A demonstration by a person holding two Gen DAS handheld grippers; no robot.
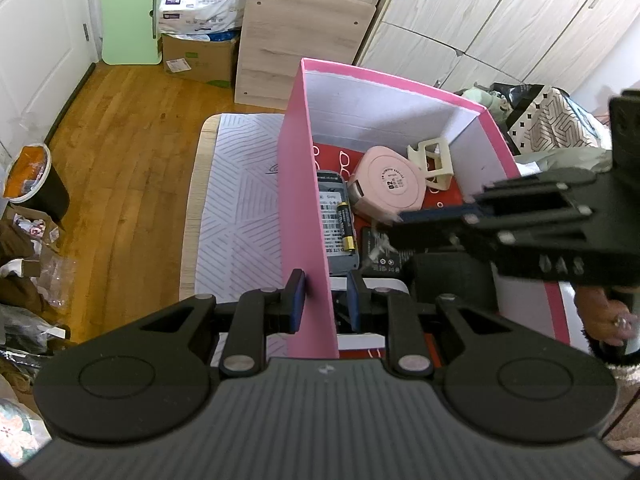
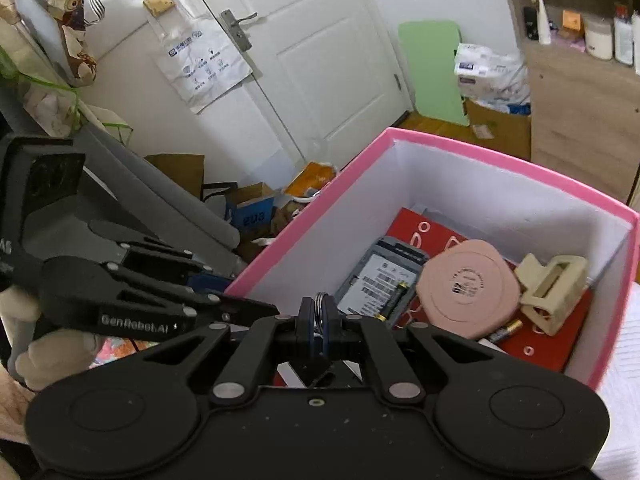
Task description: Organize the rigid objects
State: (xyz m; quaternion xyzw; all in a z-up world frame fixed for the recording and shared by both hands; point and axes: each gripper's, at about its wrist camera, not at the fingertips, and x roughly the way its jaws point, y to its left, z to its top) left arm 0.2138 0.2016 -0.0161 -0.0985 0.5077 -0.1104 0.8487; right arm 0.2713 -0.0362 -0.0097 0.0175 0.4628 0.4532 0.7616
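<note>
Step in hand, as we judge it: bringing a small metal ring (image 2: 320, 307) over the pink box (image 1: 305, 184) to set it down among the items already collected there.

Advice for the step: we should carry the ring clear of the box wall, bring it low over a bare patch of the red lining (image 2: 552, 344), and only then part the pads, so the ring lies flat instead of rolling. We should keep the left hand's hold on the wall steady so the box does not shift.

Contents of the box, as we see them:
- grey device with a barcode label (image 2: 380, 276), lying flat near the left wall
- yellow-and-black battery (image 1: 346, 227) resting on that device
- second battery (image 2: 505, 330) on the lining, beside the pink case
- rounded pink case (image 2: 466, 284), centre
- cream hair claw (image 2: 550, 292), just beside the pink case, towards the far corner

Left gripper (image 1: 322, 300): jaws narrow, straddling the near wall of the box, one pad outside and one inside, apparently pinching it.

Right gripper (image 2: 319, 330): jaws closed on the ring, which stands upright between the pads with its top edge showing above them; it hovers over the near end of the box.
</note>
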